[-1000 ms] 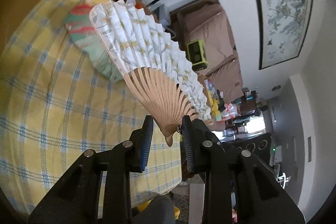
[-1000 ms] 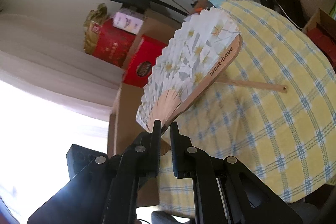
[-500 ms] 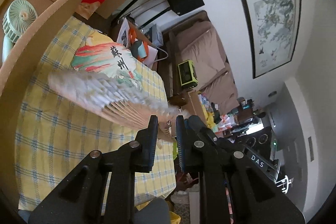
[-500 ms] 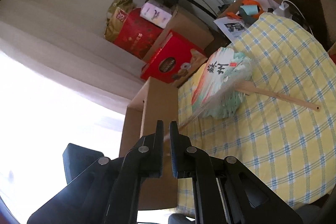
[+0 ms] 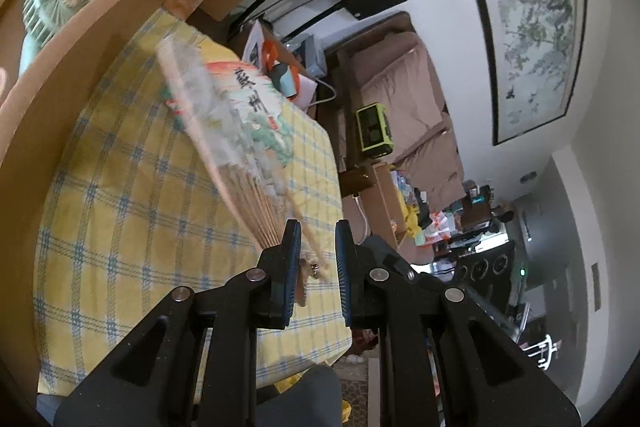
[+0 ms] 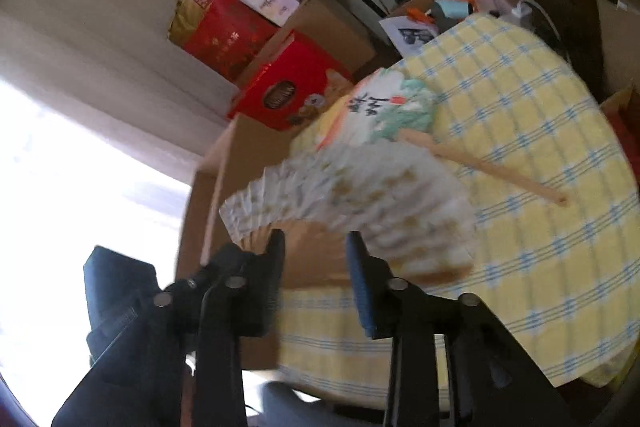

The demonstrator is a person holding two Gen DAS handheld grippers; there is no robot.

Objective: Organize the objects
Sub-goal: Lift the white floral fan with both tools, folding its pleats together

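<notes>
Folding fan [image 6: 352,203] blurs between both parted gripper fingers; only the left view shows a green desk fan [image 5: 52,3].

Yellow-and-blue plaid tablecloth [image 5: 120,211]

1. Right gripper [image 6: 314,247], clamped on the folding fan [image 6: 352,199] a second ago, now stands with jaws apart.
2. The fan, previously upright, now lies flatter over the checked tablecloth [image 6: 560,227].

A yellow cloth with blue checks covers the worktop [image 6: 560,155]. Toward its far edge lies a round paper fan painted green and orange with black characters [image 6: 396,111], its thin wooden handle pointing across the cloth.
</notes>
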